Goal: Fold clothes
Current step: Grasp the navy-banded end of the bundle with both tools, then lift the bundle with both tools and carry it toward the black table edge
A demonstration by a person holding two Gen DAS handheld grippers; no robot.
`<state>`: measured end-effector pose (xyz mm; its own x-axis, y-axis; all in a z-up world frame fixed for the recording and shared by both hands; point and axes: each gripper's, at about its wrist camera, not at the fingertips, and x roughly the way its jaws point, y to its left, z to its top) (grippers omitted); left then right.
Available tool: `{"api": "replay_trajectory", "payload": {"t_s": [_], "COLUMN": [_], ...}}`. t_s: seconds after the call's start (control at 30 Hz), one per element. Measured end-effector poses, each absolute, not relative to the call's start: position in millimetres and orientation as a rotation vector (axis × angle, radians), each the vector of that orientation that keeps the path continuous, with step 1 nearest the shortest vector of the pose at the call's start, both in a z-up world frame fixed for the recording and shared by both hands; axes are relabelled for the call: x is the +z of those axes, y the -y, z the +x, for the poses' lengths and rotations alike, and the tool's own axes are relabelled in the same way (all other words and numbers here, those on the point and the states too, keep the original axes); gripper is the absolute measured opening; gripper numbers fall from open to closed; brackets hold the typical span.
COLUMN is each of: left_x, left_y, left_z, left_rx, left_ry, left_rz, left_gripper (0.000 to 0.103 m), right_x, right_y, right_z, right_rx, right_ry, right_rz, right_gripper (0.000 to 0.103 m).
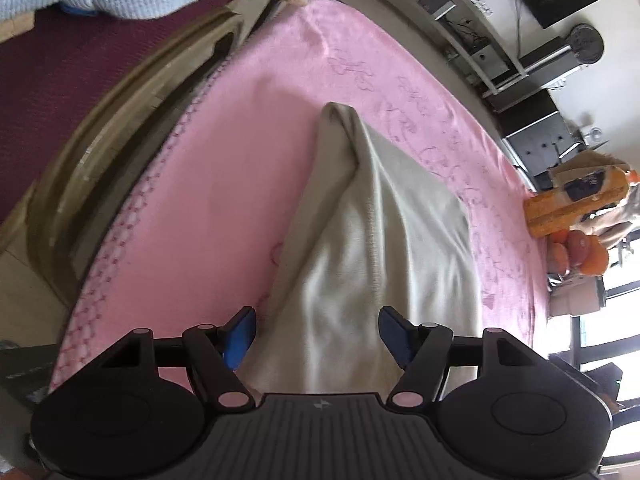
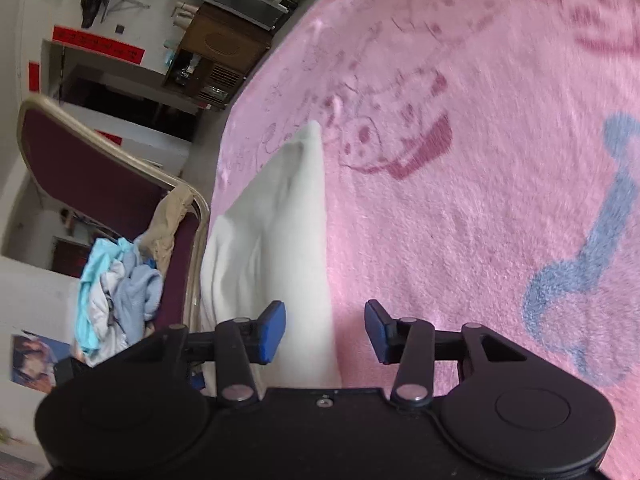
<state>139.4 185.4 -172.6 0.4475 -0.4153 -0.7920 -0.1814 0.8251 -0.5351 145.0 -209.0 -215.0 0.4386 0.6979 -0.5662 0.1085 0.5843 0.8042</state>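
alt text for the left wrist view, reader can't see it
A white garment lies in loose folds on a pink blanket, running away from the left gripper, whose blue-padded jaws stand open either side of it.

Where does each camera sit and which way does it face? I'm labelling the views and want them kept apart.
Left wrist: sits on the left tongs, looks down along the white garment on the pink blanket; only its own open blue-padded fingers show.
Right wrist: sits on the right tongs, looks along the garment's edge towards a chair with piled clothes; its fingers stand open.
Shared: garment, blanket, chair.
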Motion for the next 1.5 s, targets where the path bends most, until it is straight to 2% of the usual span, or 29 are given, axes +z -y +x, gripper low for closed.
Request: {"api": "replay_trajectory", "payload": {"t_s": [0.27,0.63,0.8,0.83,0.87,0.93,1.03,1.13,1.3,1.5], "left_x": [-178.5,-175.2,-174.8,-174.3,-173.5,-170.8,-162.6,-157.0,-124.9,-69.7], "left_y": [-194.1,-168.0,-159.5,-157.9,-156.3,-150.4,-129.8,-109.5,-92.3,-45.0], "left_z": [145.0,169.5,166.6,165.6,164.2,160.5,151.3,142.7,121.9,71.2], "left_rx": [-0.130,-0.196,-0.193,-0.189,-0.183,-0.172,-0.156,-0.125,-0.123,-0.208], "left_ry": [-1.127,-1.107,-1.103,-1.096,-1.086,-1.061,-1.002,-0.947,-0.876,-0.776], "left_rz": [-0.688,-0.533,-0.464,-0.454,-0.447,-0.419,-0.297,-0.172,-0.107,-0.078], "left_gripper": [0.058,0.063,0.055,0.050,0.045,0.039,0.027,0.021,0.020,0.020], "right_x": [-228.2,-224.5,-223.5,-223.5,-223.5,-224.4,-221.3,-198.8,-158.3,-82.6], "right_y": [193.9,182.0,173.0,171.6,171.3,171.9,171.9,148.6,132.5,180.9], "right_z": [149.9,151.5,162.8,163.7,163.5,162.3,158.8,153.8,142.3,88.2], "right_rx": [0.542,0.521,0.501,0.501,0.499,0.463,0.435,0.363,0.300,0.334], "right_ry": [-1.078,-1.058,-1.033,-1.034,-1.036,-1.052,-1.050,-1.030,-1.016,-0.913], "right_rz": [0.985,0.981,0.987,0.985,0.979,0.956,0.908,0.712,0.579,0.545], "right_gripper": [0.044,0.042,0.050,0.050,0.048,0.026,0.022,0.022,0.019,0.019]}}
